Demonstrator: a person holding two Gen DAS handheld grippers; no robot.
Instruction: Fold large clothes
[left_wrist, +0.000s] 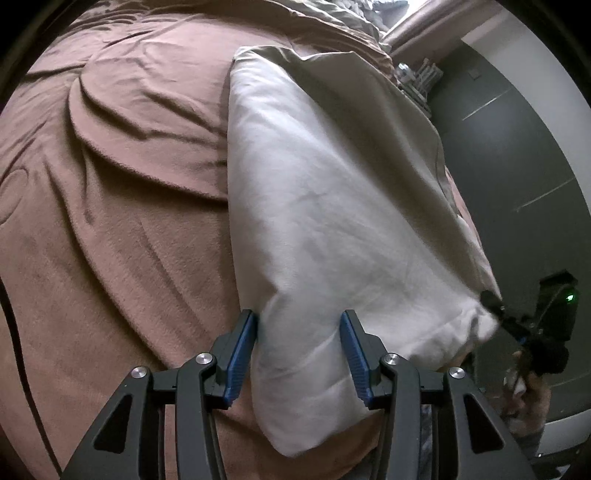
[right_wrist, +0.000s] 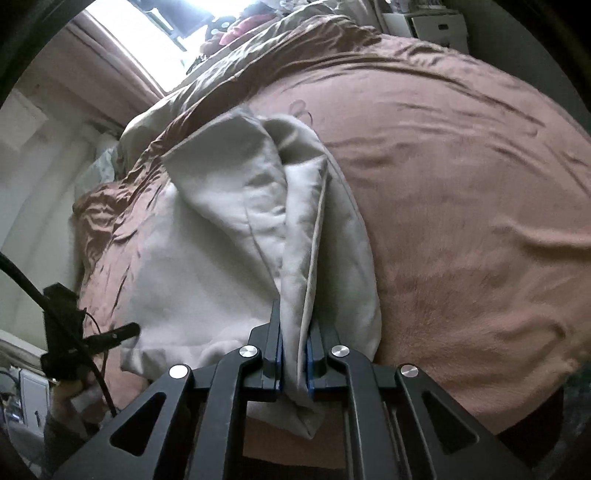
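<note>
A large white garment (left_wrist: 314, 221) lies on a bed covered by a pink-brown blanket (left_wrist: 129, 166). My left gripper (left_wrist: 299, 321) is open, its blue pads on either side of the garment's near edge, with cloth between the jaws. My right gripper (right_wrist: 294, 332) is shut on a bunched fold of the same white garment (right_wrist: 229, 240), holding its corner up. The right gripper also shows in the left wrist view (left_wrist: 495, 301), clamped on the garment's right corner. The left gripper shows at the left of the right wrist view (right_wrist: 122, 330).
The blanket (right_wrist: 461, 184) covers the whole bed. A grey-beige duvet (right_wrist: 240, 70) is bunched at the far end by a bright window (right_wrist: 177, 14). A dark grey floor (left_wrist: 517, 155) and white wall lie beside the bed. White boxes (right_wrist: 436, 22) stand beyond the bed.
</note>
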